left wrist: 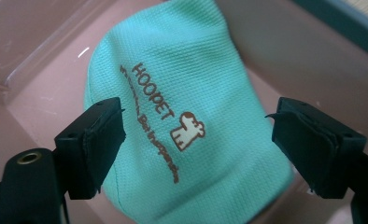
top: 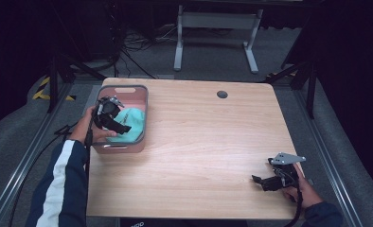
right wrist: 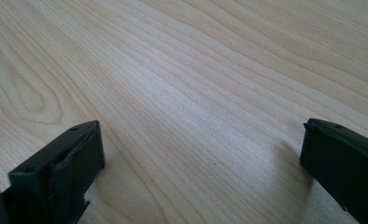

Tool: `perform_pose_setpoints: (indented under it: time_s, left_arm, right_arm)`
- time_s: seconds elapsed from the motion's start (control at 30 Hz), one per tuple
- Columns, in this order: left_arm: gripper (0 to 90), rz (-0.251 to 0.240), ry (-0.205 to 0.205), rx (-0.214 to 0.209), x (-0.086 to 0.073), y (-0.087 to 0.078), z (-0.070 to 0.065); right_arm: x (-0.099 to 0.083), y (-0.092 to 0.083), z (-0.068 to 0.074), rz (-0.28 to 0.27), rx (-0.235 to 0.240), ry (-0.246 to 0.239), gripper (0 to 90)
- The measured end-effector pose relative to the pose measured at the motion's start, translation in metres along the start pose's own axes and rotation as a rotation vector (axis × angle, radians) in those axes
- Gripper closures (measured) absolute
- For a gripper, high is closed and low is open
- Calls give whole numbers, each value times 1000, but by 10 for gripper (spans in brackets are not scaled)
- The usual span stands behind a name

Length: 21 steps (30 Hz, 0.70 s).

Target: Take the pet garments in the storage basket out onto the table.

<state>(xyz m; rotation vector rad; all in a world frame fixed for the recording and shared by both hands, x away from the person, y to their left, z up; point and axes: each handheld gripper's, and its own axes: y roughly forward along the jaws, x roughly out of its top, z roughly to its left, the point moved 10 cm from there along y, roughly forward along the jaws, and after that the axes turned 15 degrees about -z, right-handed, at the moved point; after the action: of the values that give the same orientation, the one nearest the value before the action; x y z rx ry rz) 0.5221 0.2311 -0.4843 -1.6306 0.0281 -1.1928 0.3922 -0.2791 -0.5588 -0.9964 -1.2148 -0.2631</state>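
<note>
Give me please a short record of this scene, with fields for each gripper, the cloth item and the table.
left gripper: open, jaws on either side of the cloth, inside the bin
right gripper: open, low over bare wood near the table's right front corner
cloth item: mint green mesh fabric, brown print reading HOOPET
bin: pink, grey rim, at the table's left edge
table: light wood

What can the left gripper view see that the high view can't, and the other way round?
Left gripper view alone: brown "HOOPET" lettering and a little brown-outlined picture on the mint-green mesh fabric pouch, with the left gripper open around it.

High view alone: the light wooden table, the person's hands, the right gripper resting near the table's right front corner, and the floor with a grey frame behind.

Both: the green pouch lying inside the pink plastic bin and the left gripper over it.
</note>
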Motion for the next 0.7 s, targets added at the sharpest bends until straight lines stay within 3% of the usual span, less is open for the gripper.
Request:
perform_pose_setpoints:
  time_s: [0.17, 0.27, 0.5, 0.7]
  left_arm:
    - [173, 68, -20, 1, -5, 16, 5]
    - [171, 82, -27, 7, -7, 22, 7]
    - [172, 216, -27, 19, -22, 39, 10]
    - [153, 257, -50, 2, -26, 44, 9]
  right_arm:
    - [0, 0, 0, 1, 0, 0, 2]
    - [0, 0, 0, 1, 0, 0, 2]
    - [0, 0, 0, -1, -1, 0, 2]
    - [0, 0, 0, 1, 1, 0, 2]
